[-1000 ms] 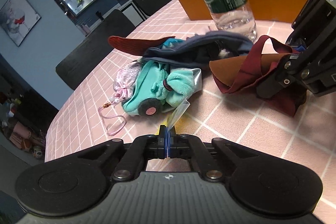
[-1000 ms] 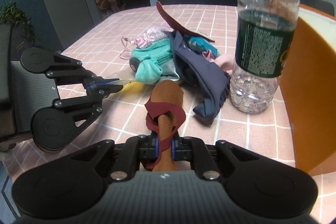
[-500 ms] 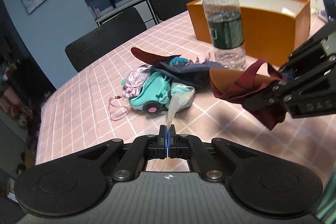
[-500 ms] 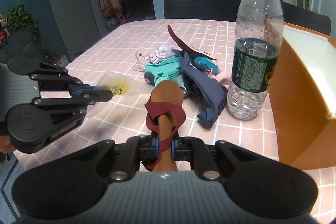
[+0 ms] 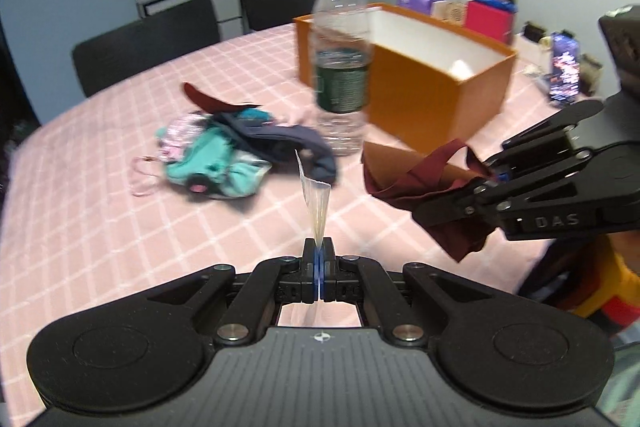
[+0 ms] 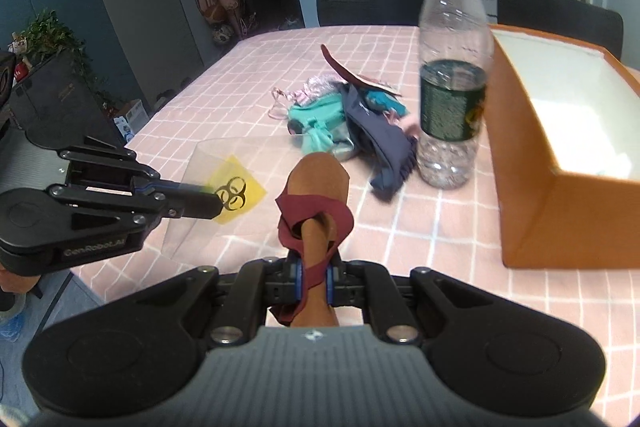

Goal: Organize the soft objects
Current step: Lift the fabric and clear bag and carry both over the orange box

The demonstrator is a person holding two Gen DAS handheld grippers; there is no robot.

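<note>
Left wrist: left gripper pinching clear plastic bag upright above table; soft pile sitting beside water bottle.
Right wrist: right gripper clamping maroon-brown cloth; orange box looking nearly empty, sorting barely beginning.

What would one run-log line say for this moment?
left gripper: shut on clear bag | right gripper: shut on maroon-and-tan cloth | cloth pile: on table | orange box: open

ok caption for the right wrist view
Right gripper clamps a brown-and-maroon cloth; left gripper holds a clear biohazard bag.
</note>
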